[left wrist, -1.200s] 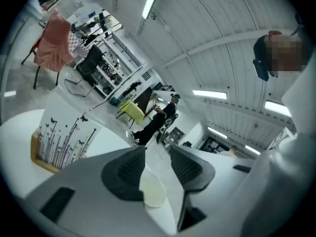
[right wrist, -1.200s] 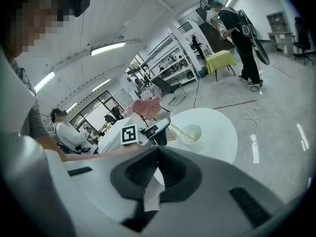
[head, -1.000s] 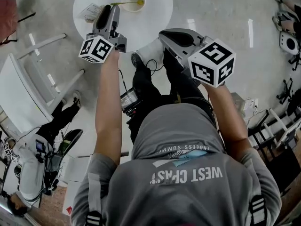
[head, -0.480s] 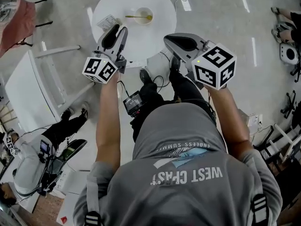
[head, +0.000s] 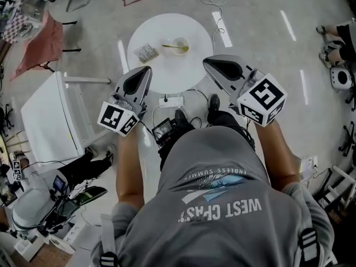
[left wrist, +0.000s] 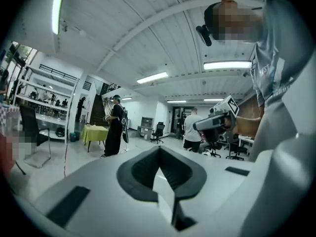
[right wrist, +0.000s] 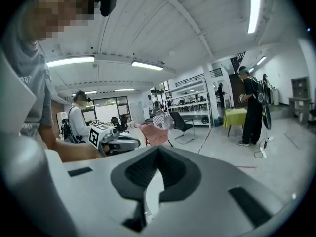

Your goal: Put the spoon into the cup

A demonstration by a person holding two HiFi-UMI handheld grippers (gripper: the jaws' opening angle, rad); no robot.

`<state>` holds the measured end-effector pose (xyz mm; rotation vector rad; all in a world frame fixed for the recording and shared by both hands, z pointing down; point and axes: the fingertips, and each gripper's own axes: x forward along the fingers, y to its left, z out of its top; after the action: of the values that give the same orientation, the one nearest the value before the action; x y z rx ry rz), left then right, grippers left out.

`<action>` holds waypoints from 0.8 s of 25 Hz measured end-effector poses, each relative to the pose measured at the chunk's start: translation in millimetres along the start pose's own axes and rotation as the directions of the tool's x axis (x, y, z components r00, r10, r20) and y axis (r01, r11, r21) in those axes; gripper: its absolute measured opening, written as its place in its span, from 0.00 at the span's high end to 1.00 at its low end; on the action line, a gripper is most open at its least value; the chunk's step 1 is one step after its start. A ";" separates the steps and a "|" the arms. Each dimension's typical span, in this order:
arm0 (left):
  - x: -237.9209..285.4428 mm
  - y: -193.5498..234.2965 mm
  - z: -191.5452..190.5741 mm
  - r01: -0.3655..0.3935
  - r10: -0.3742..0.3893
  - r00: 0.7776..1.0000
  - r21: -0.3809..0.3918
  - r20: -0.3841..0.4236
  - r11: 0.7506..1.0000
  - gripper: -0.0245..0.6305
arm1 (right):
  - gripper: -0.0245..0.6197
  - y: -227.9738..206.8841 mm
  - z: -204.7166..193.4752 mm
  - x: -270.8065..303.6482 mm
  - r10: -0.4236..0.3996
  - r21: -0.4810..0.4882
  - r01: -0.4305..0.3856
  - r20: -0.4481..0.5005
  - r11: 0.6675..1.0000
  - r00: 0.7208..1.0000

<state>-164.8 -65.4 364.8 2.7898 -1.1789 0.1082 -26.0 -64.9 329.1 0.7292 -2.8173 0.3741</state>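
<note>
The task looked finished: the spoon (head: 174,47) sat in the cup (head: 181,42) on the round white table (head: 167,74), its handle over the rim, while the left gripper (head: 142,77) and right gripper (head: 218,65) hung well clear, both closed and empty.

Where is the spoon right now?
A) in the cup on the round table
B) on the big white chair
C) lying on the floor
A: in the head view, the spoon rests in the cup, with its handle sticking out over the rim. The cup stands on the round white table.
</note>
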 end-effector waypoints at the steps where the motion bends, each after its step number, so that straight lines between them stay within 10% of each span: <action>1: -6.4 -5.1 8.5 0.005 -0.005 1.000 0.017 0.006 1.000 0.96 | 0.96 3.5 5.2 -4.5 -0.004 -0.010 0.004 0.010 1.000 1.000; 20: -55.4 -23.7 50.8 -0.013 0.004 0.996 0.101 0.091 0.995 0.96 | 0.96 25.8 20.0 -30.7 -0.052 -0.060 0.055 0.053 0.997 0.997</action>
<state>-185.3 -16.3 306.7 2.9064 -1.2387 0.0432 -15.3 -35.2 297.3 0.8102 -2.8364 0.2623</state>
